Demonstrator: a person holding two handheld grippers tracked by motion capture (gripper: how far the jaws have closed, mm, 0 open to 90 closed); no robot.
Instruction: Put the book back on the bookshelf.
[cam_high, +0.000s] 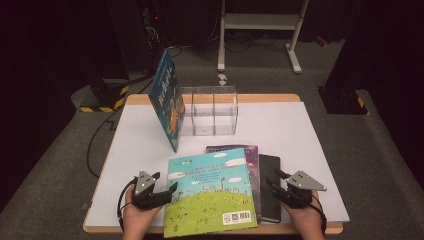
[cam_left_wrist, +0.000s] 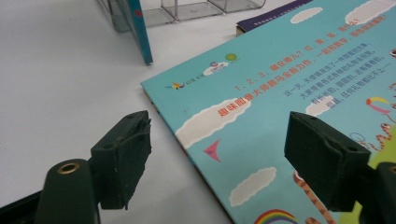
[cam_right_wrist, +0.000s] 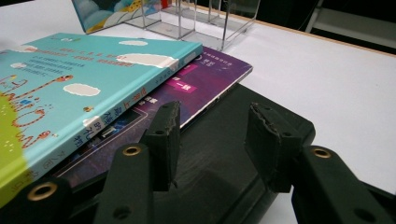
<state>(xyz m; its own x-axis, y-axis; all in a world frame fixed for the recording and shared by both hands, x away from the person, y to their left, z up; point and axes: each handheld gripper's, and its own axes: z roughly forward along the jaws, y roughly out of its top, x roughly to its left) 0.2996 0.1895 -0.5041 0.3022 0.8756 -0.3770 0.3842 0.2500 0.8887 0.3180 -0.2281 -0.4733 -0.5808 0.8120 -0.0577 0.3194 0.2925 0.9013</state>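
Note:
A stack of three books lies at the front of the white table (cam_high: 300, 130): a turquoise picture book (cam_high: 210, 190) on top, a purple book (cam_high: 250, 160) under it, a black book (cam_high: 270, 187) at the bottom. My left gripper (cam_high: 167, 186) (cam_left_wrist: 219, 154) is open at the picture book's (cam_left_wrist: 289, 107) left edge, one jaw over the cover, one over the table. My right gripper (cam_high: 277, 181) (cam_right_wrist: 215, 140) is open above the black book (cam_right_wrist: 224, 158), beside the purple book (cam_right_wrist: 205, 79) and the picture book (cam_right_wrist: 84, 79).
A clear acrylic rack (cam_high: 209, 110) with several slots stands at the table's back middle. A blue picture book (cam_high: 167, 100) leans upright against its left side. A white stand (cam_high: 260, 30) and cables lie on the floor beyond the table.

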